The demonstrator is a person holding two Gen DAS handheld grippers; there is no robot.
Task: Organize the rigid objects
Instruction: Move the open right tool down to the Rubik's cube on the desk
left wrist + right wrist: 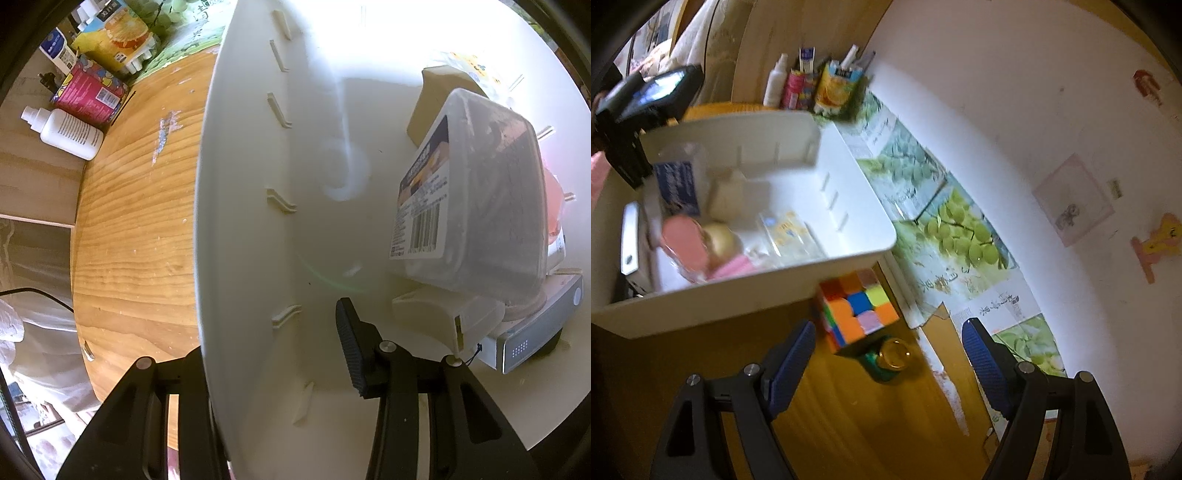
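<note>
A white plastic bin point(236, 184) stands on the wooden table. My left gripper point(258, 332) points straight down astride the bin's wall. Its inner finger pad point(349, 343) stands off the wall; the outer finger is hidden behind it. Inside the bin lie a clear lidded box with a barcode label point(476, 192), a silver device point(535, 339), a tan block point(432, 107) and pink items point(683, 240). My right gripper point(890, 326) is open, with nothing between its fingers. Just ahead of it a colourful puzzle cube point(857, 306) and a green jar with a gold lid point(892, 356) sit beside the bin's near corner.
Bottles and cartons stand in a row at the table's back: a white bottle point(66, 129), a pink box point(92, 92), an orange juice carton point(831, 88). Grape-print cardboard point(945, 221) leans on the white wall. A person's pale clothing point(22, 325) shows beside the table.
</note>
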